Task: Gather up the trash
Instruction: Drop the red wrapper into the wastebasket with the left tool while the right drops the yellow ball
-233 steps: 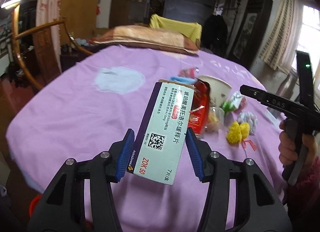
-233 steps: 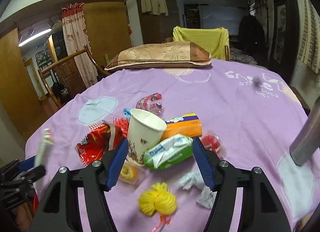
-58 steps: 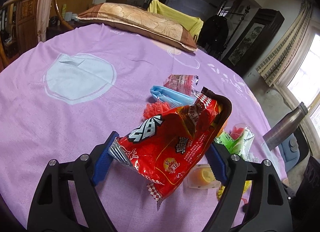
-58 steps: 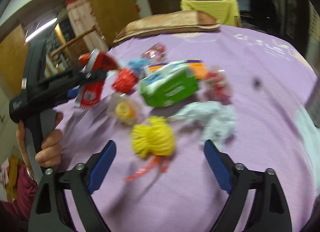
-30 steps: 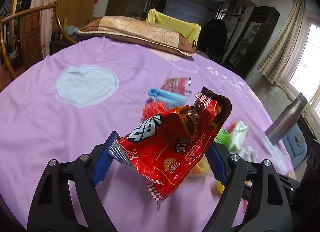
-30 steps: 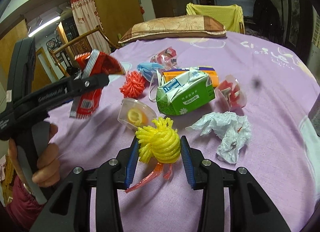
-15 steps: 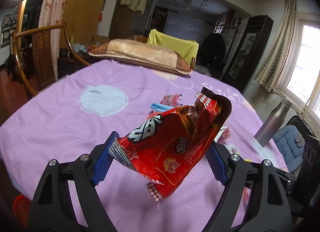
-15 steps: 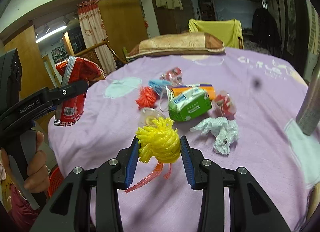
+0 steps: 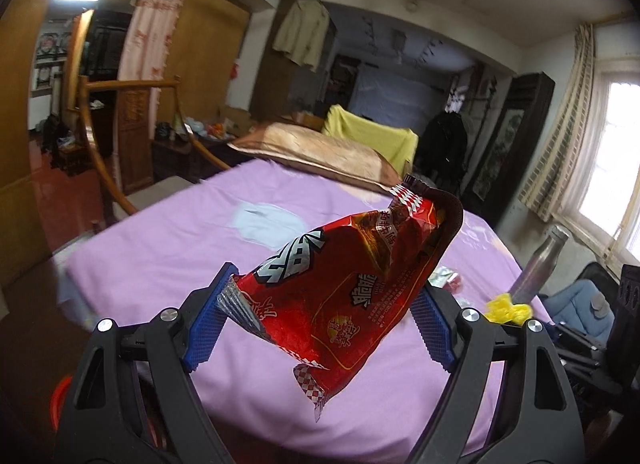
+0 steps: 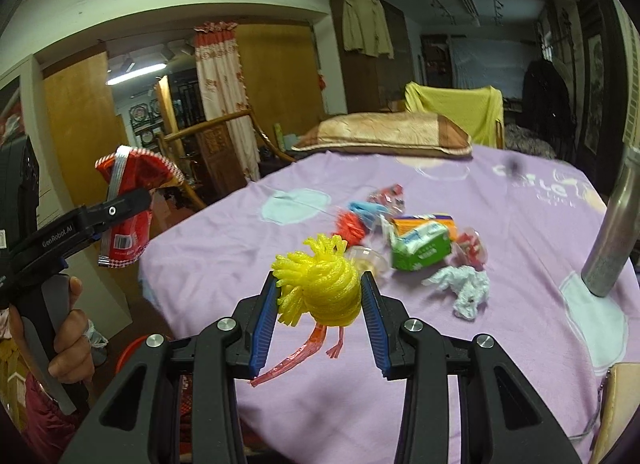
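My left gripper (image 9: pixel 320 320) is shut on a red snack bag (image 9: pixel 344 280), held slanted above the near edge of the purple-covered table (image 9: pixel 168 248). That same red snack bag (image 10: pixel 132 199) shows at the left of the right wrist view, in the gripper a hand (image 10: pixel 68 340) carries. My right gripper (image 10: pixel 320 300) is shut on a yellow foam-net ball (image 10: pixel 320 284) with a pink strip hanging below it. The yellow foam-net ball (image 9: pixel 508 308) peeks out at the right of the left wrist view. Both grippers hang over the table's near side.
More litter lies mid-table: a green tissue pack (image 10: pixel 420 248), an orange box (image 10: pixel 424 221), a red net ball (image 10: pixel 352 225), a crumpled white paper (image 10: pixel 464 288), a clear cup (image 10: pixel 366 258). A steel bottle (image 10: pixel 612 232) stands at the right. An orange bin rim (image 10: pixel 132 348) shows below the table edge. A pillow (image 10: pixel 384 131) lies at the far end.
Both grippers have risen and pulled back from the litter, each keeping its load. The table now looks farther away and the floor beside it has come into view.
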Demonstrator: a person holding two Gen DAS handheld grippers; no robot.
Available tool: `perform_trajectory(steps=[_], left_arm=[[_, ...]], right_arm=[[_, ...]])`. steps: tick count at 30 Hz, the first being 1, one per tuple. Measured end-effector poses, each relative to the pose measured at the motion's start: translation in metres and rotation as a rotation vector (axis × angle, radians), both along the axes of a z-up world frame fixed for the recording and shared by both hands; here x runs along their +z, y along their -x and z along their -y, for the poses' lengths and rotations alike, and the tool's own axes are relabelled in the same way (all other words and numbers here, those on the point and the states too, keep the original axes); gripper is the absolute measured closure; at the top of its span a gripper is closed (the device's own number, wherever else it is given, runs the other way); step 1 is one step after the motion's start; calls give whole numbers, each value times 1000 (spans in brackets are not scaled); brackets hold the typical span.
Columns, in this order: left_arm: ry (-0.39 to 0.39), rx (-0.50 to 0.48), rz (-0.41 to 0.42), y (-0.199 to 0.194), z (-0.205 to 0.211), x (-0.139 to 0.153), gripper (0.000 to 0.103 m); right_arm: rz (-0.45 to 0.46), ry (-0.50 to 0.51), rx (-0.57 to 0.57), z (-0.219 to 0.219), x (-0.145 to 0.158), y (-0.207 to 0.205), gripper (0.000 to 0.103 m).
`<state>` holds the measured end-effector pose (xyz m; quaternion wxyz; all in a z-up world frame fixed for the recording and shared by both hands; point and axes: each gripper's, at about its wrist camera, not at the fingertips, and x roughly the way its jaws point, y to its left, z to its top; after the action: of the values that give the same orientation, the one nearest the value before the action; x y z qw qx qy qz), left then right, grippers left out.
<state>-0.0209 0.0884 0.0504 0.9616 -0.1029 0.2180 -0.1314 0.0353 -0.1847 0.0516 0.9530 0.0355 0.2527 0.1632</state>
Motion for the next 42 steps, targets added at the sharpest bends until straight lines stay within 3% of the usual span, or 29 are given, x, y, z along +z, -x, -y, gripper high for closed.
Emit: perform_trajectory(steps=[5,9,12,17,20,24,32,38,39,42], left_arm=[[10,84,3,36,-52,-4,23],[-30,169,-35,56,-96,-21,23],[-67,219,-115,64,-131,-48,22],[-119,326,-267,58,-180,-106,11],[-78,377,-385,45,-208,-143,8],[-13,405,-477,38,-236,-177,8],[-76,546,-472,49,-274,-189,7],[-44,623,-481,60,-310,-195,7],[-34,633,-485,61,-315,-196,7],[4,657,-493,66,-330,-201,7]], right_arm=[[30,8,60,-28,13,21,62],[31,23,130,-57,19,30,62],[12,36,182,-81,18,30,62],[-48,73,251,-126,7,21,62],[-94,105,294,-156,-3,11,62],[-140,155,343,-193,-18,3,62],[-265,243,500,-289,-59,-17,62],[-352,312,671,-371,-94,-11,62],[-363,321,696,-382,-97,-9,60],[-381,327,753,-405,-104,-4,38]])
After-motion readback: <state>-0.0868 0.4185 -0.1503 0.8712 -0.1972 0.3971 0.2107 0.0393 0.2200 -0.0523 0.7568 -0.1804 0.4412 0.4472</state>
